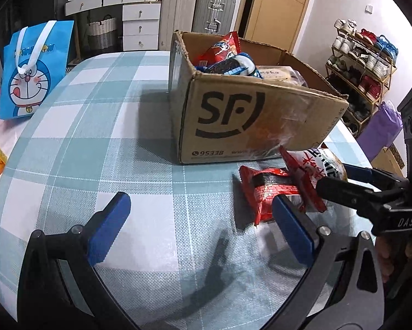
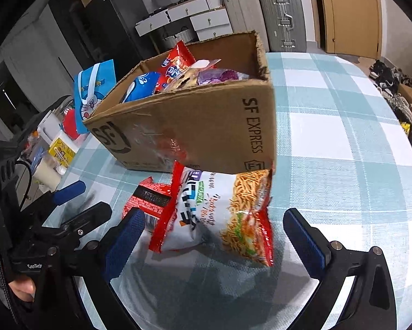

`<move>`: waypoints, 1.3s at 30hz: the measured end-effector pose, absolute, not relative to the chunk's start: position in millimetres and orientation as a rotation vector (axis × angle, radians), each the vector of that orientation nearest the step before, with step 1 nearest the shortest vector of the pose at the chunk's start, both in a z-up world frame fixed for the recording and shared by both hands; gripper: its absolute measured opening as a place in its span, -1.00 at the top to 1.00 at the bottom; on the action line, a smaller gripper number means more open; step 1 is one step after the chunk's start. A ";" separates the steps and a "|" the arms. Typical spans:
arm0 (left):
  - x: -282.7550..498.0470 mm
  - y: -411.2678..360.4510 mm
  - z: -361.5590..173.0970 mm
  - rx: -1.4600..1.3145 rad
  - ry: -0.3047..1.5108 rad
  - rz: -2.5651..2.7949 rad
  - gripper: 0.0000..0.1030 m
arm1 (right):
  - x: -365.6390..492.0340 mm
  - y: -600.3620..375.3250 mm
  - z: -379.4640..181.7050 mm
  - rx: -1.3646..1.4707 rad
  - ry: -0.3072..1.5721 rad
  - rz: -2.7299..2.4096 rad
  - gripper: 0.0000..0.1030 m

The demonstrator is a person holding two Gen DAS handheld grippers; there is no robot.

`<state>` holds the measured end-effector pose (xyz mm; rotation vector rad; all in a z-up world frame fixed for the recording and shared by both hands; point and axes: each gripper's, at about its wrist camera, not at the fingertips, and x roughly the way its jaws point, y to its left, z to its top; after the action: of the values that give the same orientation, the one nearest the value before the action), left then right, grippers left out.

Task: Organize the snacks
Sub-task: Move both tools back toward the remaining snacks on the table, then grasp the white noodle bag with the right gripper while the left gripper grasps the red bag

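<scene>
Fingers (image 1: 291, 231) of both grippers spread apart; two snack packets (image 2: 214, 214) beside one box (image 2: 206, 126).

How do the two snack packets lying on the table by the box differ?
The noodle-snack packet is larger, mostly white with red edges and a picture of fried sticks; the small red packet is mainly red with a black band. The small one lies partly under the larger. Both are sealed and lie outside the cardboard box.

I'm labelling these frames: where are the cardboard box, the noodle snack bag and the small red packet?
cardboard box (image 1: 228, 115): left wrist view, logo face.
noodle snack bag (image 2: 219, 214): right wrist view, front panel.
small red packet (image 1: 263, 189): left wrist view, its middle.
</scene>
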<state>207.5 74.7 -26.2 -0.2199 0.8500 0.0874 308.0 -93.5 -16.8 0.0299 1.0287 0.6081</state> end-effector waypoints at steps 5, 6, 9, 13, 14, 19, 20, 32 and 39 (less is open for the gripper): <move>211.5 77.5 -31.1 -0.232 0.860 0.086 -0.98 | 308.2 -83.6 -21.4 -0.012 1.025 0.596 -0.99; 212.1 77.6 -31.8 -0.232 0.862 0.084 -0.98 | 308.2 -82.6 -22.5 -0.022 1.024 0.587 -0.99; 214.3 77.2 -33.2 -0.227 0.861 0.080 -0.98 | 309.7 -80.5 -25.2 -0.031 1.032 0.570 -0.99; 216.7 75.7 -34.6 -0.241 0.866 0.058 -0.98 | 310.9 -81.9 -27.2 -0.040 1.030 0.560 -0.91; 217.4 74.9 -34.3 -0.238 0.864 0.059 -0.98 | 311.1 -82.4 -27.7 -0.043 1.030 0.562 -0.87; 218.7 70.3 -33.2 -0.222 0.865 0.060 -0.98 | 310.2 -83.6 -28.8 -0.032 1.026 0.593 -0.56; 220.0 69.1 -32.8 -0.220 0.866 0.057 -0.98 | 310.0 -84.5 -28.9 -0.027 1.028 0.597 -0.54; 229.2 51.3 -33.8 -0.189 0.884 -0.001 -0.98 | 294.6 -119.4 -12.9 0.092 0.957 0.615 -0.22; 243.1 28.9 -40.1 -0.128 0.909 -0.054 -0.98 | 277.9 -142.7 -4.9 0.125 0.921 0.577 -0.22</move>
<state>243.1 28.9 -40.1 -0.1283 0.9088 -0.0542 277.9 -142.7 -4.9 0.1250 0.9214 0.5775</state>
